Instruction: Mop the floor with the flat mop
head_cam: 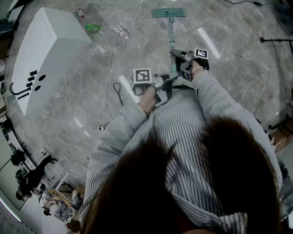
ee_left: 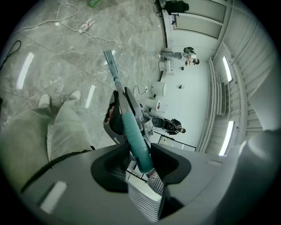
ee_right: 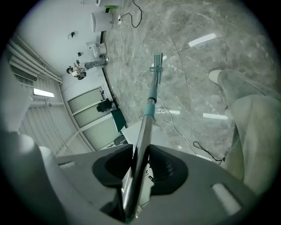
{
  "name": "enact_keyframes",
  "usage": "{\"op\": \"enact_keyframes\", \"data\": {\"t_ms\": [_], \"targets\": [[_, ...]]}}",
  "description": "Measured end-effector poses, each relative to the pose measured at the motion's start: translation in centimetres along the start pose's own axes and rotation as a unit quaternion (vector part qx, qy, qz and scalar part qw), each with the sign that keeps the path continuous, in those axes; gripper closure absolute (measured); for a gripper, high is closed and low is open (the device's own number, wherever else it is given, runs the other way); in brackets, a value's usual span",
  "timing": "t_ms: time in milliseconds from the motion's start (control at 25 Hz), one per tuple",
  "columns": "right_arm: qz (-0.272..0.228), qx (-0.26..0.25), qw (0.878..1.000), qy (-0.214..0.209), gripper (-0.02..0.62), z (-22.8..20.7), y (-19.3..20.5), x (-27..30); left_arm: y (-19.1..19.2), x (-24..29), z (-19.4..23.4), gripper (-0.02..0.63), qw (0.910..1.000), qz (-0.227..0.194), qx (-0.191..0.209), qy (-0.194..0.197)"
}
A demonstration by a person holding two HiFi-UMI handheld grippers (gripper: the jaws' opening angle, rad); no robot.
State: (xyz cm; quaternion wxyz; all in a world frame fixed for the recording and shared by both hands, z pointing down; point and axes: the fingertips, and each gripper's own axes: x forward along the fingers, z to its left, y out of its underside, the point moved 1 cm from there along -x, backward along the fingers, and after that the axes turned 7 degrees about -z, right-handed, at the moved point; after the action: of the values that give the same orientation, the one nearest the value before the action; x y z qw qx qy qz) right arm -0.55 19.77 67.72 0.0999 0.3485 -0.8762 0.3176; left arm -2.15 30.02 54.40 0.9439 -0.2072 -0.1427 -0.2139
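Grey marble floor (head_cam: 242,77) spreads all round us, glossy enough to throw back the ceiling lights. Well ahead of our feet, the flat mop (head_cam: 171,36) has its teal mop head (head_cam: 168,13) lying flat on the stone, and its pole runs straight back toward our waist.

We hold that pole in two places. Our right gripper (ee_right: 140,151) is the forward one, with its jaws closed on the bare metal shaft (ee_right: 147,123). Our left gripper (ee_left: 138,151) sits nearer our body, its jaws clamped on the teal grip (ee_left: 129,127) at the pole's upper end. Neither grip shows a gap, so we judge both of them firm.

To mop well from here, we would let the right gripper press and drive while the left steers the top end. Both should stay in line with the pole so it does not twist between the jaws. We would keep the pole angle steady so that the whole pad stays down, not just one edge. The strokes should overlap, drawn back toward us rather than stabbed forward.

The left side needs care. A white cable (head_cam: 110,59) loops across the floor there, near the pole, with a small pale object (head_cam: 120,31) by it that we cannot identify. A black cable (head_cam: 117,91) lies closer to our left sleeve (head_cam: 123,121). Farther left stands a white block (head_cam: 46,50). We think the open stone to the right is the safer place to begin, since the head could snag a cable.
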Motion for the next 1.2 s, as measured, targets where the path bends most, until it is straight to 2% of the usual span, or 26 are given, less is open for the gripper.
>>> {"op": "enact_keyframes", "data": {"t_ms": [720, 920, 1200], "targets": [[-0.006, 0.010, 1.000, 0.003, 0.479, 0.1, 0.0, -0.2, -0.1, 0.3, 0.1, 0.457, 0.9998, 0.015, 0.005, 0.009], [-0.016, 0.010, 1.000, 0.001, 0.479, 0.8, 0.1, -0.6, 0.1, 0.2, -0.7, 0.449, 0.9994, 0.019, 0.018, 0.023], [-0.036, 0.001, 0.999, -0.002, 0.474, 4.0, -1.4, 1.4, -3.2, 0.8, -3.7, 0.431, 0.9981, 0.021, 0.024, 0.052]]}}
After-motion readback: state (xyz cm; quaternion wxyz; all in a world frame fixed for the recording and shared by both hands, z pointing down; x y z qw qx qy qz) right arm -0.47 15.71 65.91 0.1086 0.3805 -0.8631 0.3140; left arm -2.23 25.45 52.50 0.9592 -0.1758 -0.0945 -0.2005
